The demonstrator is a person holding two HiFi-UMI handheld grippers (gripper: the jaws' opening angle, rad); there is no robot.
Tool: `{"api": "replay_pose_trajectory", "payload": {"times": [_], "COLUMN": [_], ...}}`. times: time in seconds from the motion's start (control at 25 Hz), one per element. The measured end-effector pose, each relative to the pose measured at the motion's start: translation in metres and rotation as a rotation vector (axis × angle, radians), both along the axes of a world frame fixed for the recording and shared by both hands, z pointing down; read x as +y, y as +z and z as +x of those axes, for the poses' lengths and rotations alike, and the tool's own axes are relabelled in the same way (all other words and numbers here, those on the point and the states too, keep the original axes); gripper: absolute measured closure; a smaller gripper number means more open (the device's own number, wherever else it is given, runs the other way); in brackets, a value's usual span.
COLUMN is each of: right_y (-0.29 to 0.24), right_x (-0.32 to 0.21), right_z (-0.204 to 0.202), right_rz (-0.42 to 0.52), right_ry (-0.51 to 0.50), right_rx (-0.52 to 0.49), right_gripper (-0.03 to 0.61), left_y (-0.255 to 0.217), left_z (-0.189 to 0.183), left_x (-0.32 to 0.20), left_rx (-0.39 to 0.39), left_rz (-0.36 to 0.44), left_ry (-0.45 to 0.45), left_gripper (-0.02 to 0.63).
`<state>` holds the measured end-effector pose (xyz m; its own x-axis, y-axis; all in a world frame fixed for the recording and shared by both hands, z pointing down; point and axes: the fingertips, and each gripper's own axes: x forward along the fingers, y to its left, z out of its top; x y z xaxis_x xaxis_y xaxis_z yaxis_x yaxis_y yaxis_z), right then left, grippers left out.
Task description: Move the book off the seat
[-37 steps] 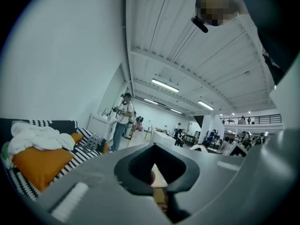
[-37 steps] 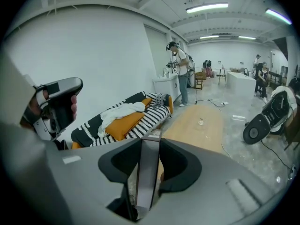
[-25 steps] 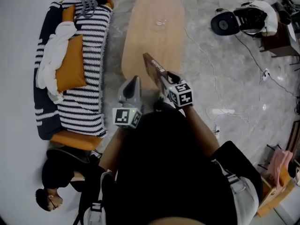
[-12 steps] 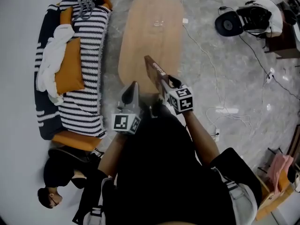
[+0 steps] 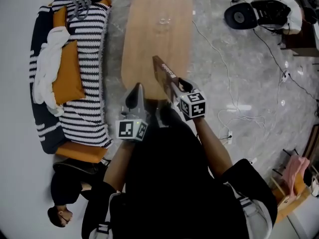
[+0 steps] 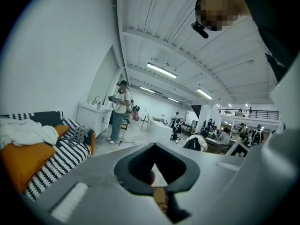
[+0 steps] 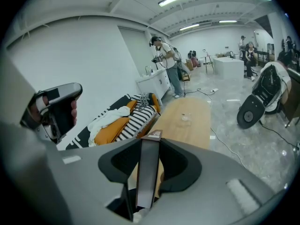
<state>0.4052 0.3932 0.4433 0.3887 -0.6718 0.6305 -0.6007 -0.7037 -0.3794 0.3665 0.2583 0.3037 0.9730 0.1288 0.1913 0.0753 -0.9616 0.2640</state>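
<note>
My right gripper (image 5: 172,86) is shut on a thin brown book (image 5: 163,76), held on edge and pointing out over the near end of the oval wooden table (image 5: 154,34). In the right gripper view the book (image 7: 148,172) stands upright between the dark pads of the right gripper (image 7: 149,146), with the table (image 7: 187,123) beyond it. My left gripper (image 5: 137,89) hovers beside it to the left, near the table's near-left edge, shut and with nothing in it. The left gripper (image 6: 154,146) faces across the room. The sofa (image 5: 75,83) lies to the left.
The sofa carries a striped blanket (image 5: 89,49), orange cushions and a white cloth (image 5: 47,63). A small clear object (image 5: 163,20) sits on the table's far end. Cables (image 5: 219,59) run across the grey floor. A person (image 5: 65,193) sits by the sofa's near end.
Both grippers have moved forward towards the table, side by side. The book now reaches further over the table's near end. The right gripper's hold on the book is unchanged.
</note>
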Motion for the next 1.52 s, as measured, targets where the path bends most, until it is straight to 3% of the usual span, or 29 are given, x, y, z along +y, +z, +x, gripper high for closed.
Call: {"api": "replay_pose_trajectory", "payload": {"times": [0.24,0.76,1.16,1.52], "right_y": [0.019,0.098,0.153,0.167], "right_x": [-0.02,-0.068,-0.075,-0.087], "right_z": [0.021,0.067,0.089,0.099], "right_rz": [0.005,0.032,0.104,0.181], "right_ry": [0.036,0.116,0.234,0.308], "right_rx": [-0.042,-0.122,-0.208,-0.229], "right_gripper": [0.439,0.439,0.439,0.439], "left_y": [0.013,0.094,0.16,0.184], "left_z": [0.03,0.09,0.103,0.114], "left_x": [-0.025,-0.066,-0.087,-0.097], "left_rx": [-0.015,-0.071,-0.131,-0.143], "left_rz": [-0.015,-0.051,-0.081,-0.103], "left_ry": [0.001,0.051,0.031,0.046], "left_gripper": [0.607,0.608,0.607,0.607]}}
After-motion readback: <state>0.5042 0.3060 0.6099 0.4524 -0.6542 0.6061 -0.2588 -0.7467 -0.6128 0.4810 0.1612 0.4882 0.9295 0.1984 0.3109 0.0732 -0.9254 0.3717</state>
